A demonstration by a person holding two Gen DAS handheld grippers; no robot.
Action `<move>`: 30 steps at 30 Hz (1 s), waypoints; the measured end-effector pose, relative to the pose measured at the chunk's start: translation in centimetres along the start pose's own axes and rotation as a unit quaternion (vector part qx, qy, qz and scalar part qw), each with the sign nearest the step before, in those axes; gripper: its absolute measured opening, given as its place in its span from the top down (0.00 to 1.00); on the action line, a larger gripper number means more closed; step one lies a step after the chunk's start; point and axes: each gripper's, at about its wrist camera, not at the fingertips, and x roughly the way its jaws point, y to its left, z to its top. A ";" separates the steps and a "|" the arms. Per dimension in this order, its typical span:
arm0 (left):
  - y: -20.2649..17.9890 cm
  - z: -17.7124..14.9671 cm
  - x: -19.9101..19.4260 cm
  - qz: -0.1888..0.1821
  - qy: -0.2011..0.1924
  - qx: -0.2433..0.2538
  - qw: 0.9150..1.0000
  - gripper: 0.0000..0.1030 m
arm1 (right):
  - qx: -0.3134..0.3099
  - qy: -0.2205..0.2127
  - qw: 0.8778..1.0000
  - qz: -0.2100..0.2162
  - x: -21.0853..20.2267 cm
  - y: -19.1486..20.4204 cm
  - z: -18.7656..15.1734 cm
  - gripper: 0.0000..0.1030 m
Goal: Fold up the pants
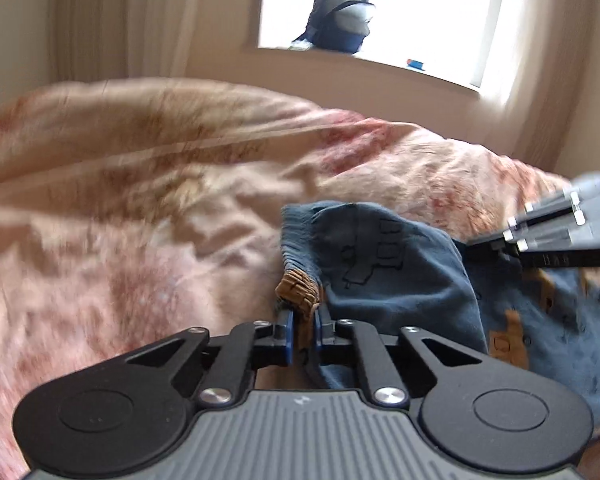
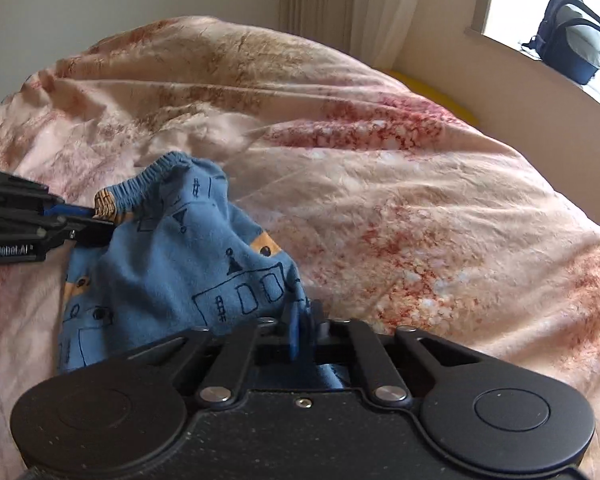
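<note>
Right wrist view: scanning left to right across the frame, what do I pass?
left gripper pinching the tan waistband end → blue printed pants → right gripper shut on the pants' edge → pink patterned bedspread → dark backpack on the windowsill

My left wrist camera sat low behind its own fingers (image 1: 289,330), tilted down and very close over the bed (image 1: 100,208), facing the window (image 1: 380,8) and the backpack (image 1: 338,18) on its sill. My right wrist camera looked down across the same bed from the other side, window at far right. Both shared the blue pants (image 1: 388,268), and each caught the other gripper at its edge.
</note>
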 end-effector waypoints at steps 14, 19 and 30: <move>0.9 0.1 2.0 0.021 0.038 -0.003 0.999 0.88 | -0.017 0.011 0.995 -0.101 1.0 0.0 0.6 0.98; 1.7 0.3 1.5 0.025 0.035 -0.030 0.999 0.67 | 0.051 -0.047 0.997 -0.015 -1.3 -1.1 2.2 0.63; 1.8 0.2 2.3 0.023 0.041 -0.027 0.999 0.64 | 0.016 -0.004 1.000 -0.015 5.4 0.6 5.8 0.50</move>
